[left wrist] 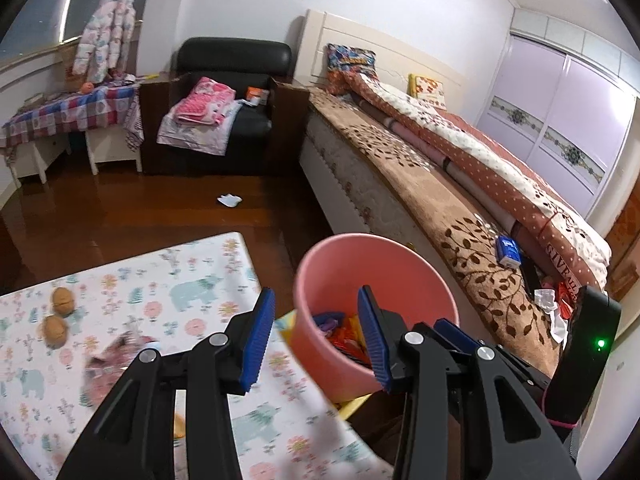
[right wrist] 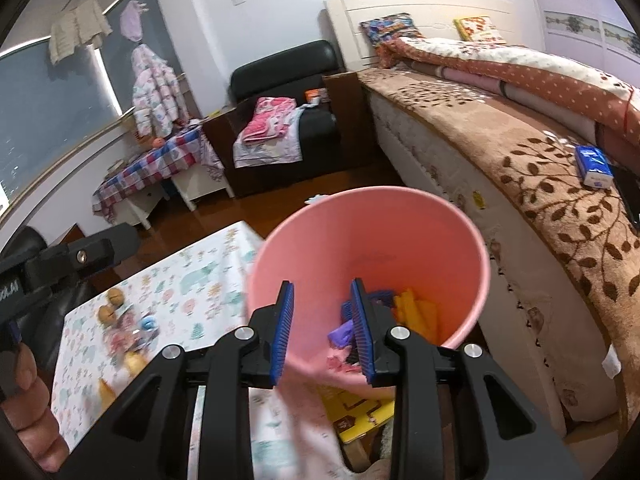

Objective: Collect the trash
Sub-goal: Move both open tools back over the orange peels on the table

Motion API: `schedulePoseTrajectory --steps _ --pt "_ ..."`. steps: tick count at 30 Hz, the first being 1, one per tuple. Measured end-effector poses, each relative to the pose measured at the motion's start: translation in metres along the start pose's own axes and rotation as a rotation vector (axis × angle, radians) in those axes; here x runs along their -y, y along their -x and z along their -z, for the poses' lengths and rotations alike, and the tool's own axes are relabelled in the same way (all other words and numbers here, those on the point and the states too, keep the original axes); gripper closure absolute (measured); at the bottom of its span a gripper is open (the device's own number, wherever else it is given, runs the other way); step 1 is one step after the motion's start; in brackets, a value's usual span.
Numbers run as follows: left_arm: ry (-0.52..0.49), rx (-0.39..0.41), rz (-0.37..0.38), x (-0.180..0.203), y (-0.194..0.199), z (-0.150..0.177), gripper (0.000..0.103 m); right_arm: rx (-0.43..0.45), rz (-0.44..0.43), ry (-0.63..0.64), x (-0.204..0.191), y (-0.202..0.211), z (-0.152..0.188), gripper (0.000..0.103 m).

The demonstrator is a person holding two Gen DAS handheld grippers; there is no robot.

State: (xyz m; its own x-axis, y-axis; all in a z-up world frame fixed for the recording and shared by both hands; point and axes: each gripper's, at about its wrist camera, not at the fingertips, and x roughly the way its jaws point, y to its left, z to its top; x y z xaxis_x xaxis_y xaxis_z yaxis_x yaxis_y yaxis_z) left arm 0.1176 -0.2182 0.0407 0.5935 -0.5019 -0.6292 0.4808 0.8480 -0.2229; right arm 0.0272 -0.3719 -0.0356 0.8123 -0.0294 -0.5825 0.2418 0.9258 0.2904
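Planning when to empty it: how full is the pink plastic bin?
Mostly empty: the pink plastic bin holds only orange and purple wrappers at its bottom.

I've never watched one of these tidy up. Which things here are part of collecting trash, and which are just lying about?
Part of the job:
pink bin
wrappers in bin
walnut shells
paper scrap on floor

Just lying about:
bed
armchair
tissue pack
jacket

Your view: bin [right wrist: 372, 240] between tabletop [right wrist: 208, 280] at left and bed [right wrist: 540, 184] at right; wrappers [right wrist: 416, 312] in bin; walnuts [left wrist: 60, 312] on tabletop.
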Motion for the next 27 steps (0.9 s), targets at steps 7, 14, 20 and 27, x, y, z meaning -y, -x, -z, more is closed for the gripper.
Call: schedulePoseTrajectory --steps 7,14,20,27 --pt "0.043 0.058 -0.106 -0.056 0.052 0.009 0.061 -0.033 -0.118 0.056 -0.039 0.009 0.02 0.072" --pt "0.119 0.068 -0.244 -0.121 0.094 0.03 0.057 -0.111 -0.218 0.111 -0.074 0.006 0.044 0.069" --pt "0.178 -0.012 -0.304 -0.159 0.1 0.068 0.056 -0.182 -0.258 0.15 -0.092 0.003 0.065 0.069" --pt "0.235 -0.133 -0.306 -0.169 0.076 0.113 0.056 -0.229 -0.299 0.172 -0.102 0.004 0.076 0.069"
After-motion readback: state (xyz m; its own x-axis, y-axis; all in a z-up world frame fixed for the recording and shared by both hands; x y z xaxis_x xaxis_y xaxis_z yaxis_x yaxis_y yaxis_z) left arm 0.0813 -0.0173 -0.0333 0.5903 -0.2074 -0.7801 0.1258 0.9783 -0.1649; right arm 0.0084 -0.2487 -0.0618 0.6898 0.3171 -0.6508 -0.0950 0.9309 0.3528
